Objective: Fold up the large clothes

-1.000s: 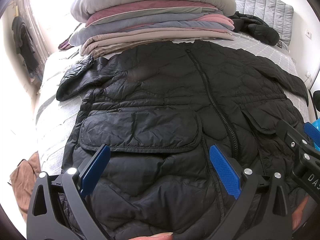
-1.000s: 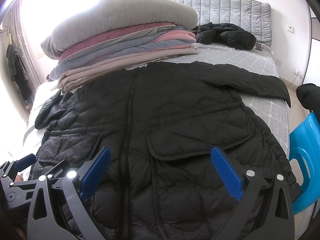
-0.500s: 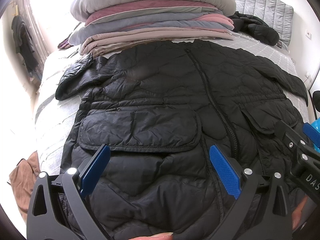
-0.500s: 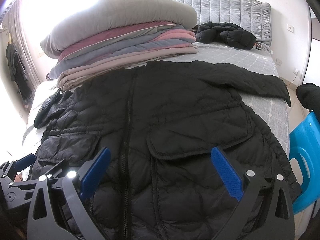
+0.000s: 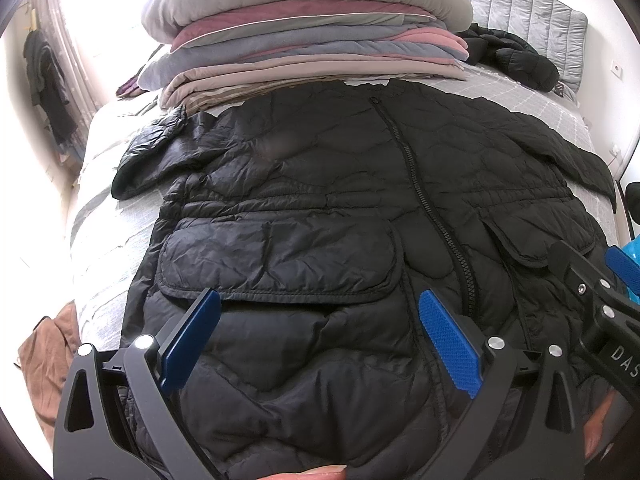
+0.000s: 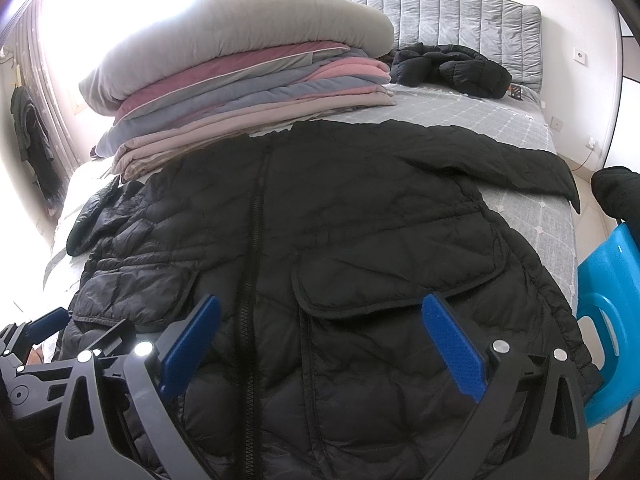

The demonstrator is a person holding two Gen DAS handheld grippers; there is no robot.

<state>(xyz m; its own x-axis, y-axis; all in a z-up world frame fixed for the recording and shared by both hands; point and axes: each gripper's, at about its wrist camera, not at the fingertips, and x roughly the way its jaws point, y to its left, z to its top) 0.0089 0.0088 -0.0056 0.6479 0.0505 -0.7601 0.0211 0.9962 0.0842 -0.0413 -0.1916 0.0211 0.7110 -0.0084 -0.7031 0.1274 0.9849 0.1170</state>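
A black quilted jacket point(image 5: 340, 200) lies flat and zipped on the bed, front up, sleeves spread to both sides; it also shows in the right wrist view point(image 6: 360, 220). My left gripper point(image 5: 320, 332) is open and empty, hovering over the hem below the left flap pocket. My right gripper point(image 6: 320, 336) is open and empty, over the hem near the right flap pocket point(image 6: 392, 276). The right gripper also shows at the right edge of the left wrist view point(image 5: 600, 300), and the left gripper at the left edge of the right wrist view point(image 6: 40, 336).
A tall stack of folded blankets point(image 5: 304, 40) sits on the bed point(image 6: 500, 120) just behind the jacket's collar. Another black jacket point(image 6: 452, 68) lies bunched by the grey headboard. A blue chair point(image 6: 608, 300) stands at the bed's right side. A brown cloth point(image 5: 44, 360) lies on the floor at left.
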